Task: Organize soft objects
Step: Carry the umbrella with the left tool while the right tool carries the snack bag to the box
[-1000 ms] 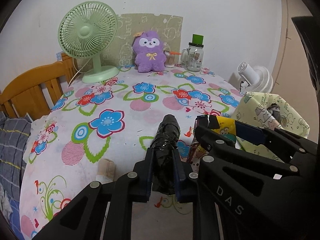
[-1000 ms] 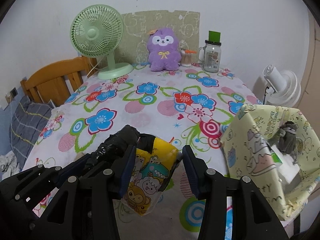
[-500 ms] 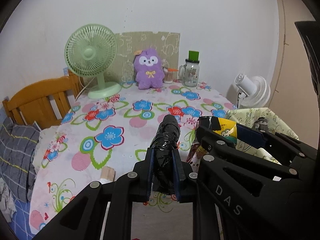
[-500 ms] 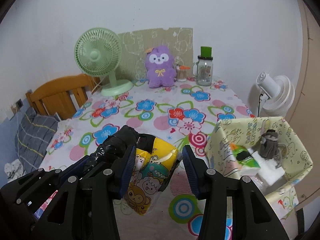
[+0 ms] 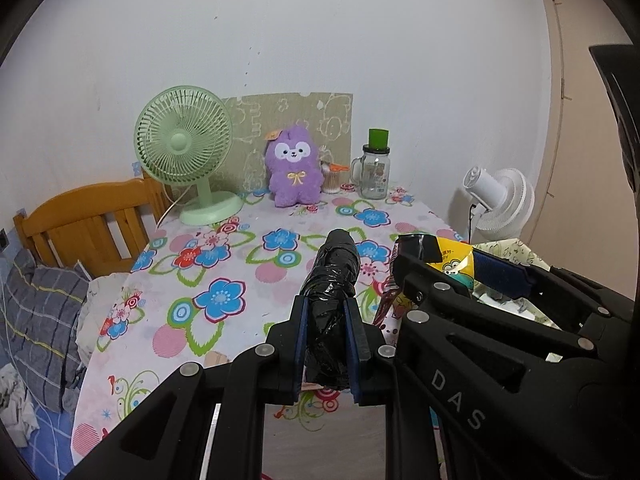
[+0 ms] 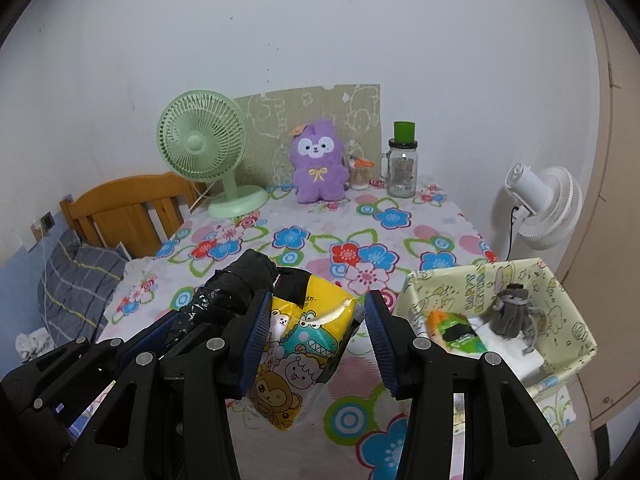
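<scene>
Black wrapped roll [image 5: 330, 304], yellow cartoon pack [image 6: 304, 344], both lifted above table

Table [image 6: 400, 232] is standing against the back wall. Along its far edge, left to right: desk fan [image 6: 202, 148], plush toy [image 6: 318, 164], small swab holder [image 6: 359, 174] just beside the plush, lidded jar [image 6: 402, 168]. A board [image 6: 308, 120] is leaning on the wall behind the plush. Wooden bed frame [image 6: 128, 208] is sitting left of the table, with bedding [image 6: 76, 280] in front of it. A second fan [image 6: 548, 204] is standing off the table's right side. Fabric bin [image 6: 560, 344] is sitting at the near right corner, holding a packet [image 6: 456, 332] on the left and a rolled cloth [image 6: 512, 312] on the right. Near centre, a wrapped bundle [image 5: 330, 304] is sitting left of a tissue pack [image 6: 304, 336], both above the table.
</scene>
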Demonstrator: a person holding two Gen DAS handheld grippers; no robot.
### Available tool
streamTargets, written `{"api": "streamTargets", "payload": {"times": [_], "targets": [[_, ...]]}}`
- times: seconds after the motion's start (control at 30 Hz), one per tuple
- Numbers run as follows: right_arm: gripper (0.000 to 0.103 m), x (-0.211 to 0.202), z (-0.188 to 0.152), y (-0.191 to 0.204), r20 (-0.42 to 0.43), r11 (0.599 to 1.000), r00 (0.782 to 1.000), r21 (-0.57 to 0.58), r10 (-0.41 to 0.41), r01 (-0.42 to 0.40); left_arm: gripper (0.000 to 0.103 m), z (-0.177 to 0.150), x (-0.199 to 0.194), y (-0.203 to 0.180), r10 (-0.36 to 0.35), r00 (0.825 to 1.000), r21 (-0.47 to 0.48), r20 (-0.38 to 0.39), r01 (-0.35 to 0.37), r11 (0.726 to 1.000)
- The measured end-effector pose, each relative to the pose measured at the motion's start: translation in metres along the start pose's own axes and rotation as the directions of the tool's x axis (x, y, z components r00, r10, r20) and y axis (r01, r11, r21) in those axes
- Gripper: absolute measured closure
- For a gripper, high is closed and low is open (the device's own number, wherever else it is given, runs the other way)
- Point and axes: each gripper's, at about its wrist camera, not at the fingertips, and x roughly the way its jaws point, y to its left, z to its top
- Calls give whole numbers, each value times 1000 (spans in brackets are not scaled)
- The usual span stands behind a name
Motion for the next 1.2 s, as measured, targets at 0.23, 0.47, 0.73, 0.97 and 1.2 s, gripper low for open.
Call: {"api": "streamTargets", "payload": {"times": [0.23,0.47,0.73,0.97,1.2], "targets": [[52,-10,5,-21,13,1000,1000,4,3,-3,88,4,-4,-16,-25,1000,-21,15,25,999],[52,-19,10,-45,32,1000,999,14,-8,7,88,13,-4,-43,-40,999,-1,30,40,999],[52,-26,14,-74,46,999,998,21,-41,41,88,21,3,-70,-73,997,20,38,72,997],[52,-26,13,-103,43,997,996,42,-74,72,88,24,14,-97,-102,994,43,26,101,994],[52,-23,13,-128,39,993,994,64,-102,99,88,28,26,-121,-127,992,68,13,126,990]]}}
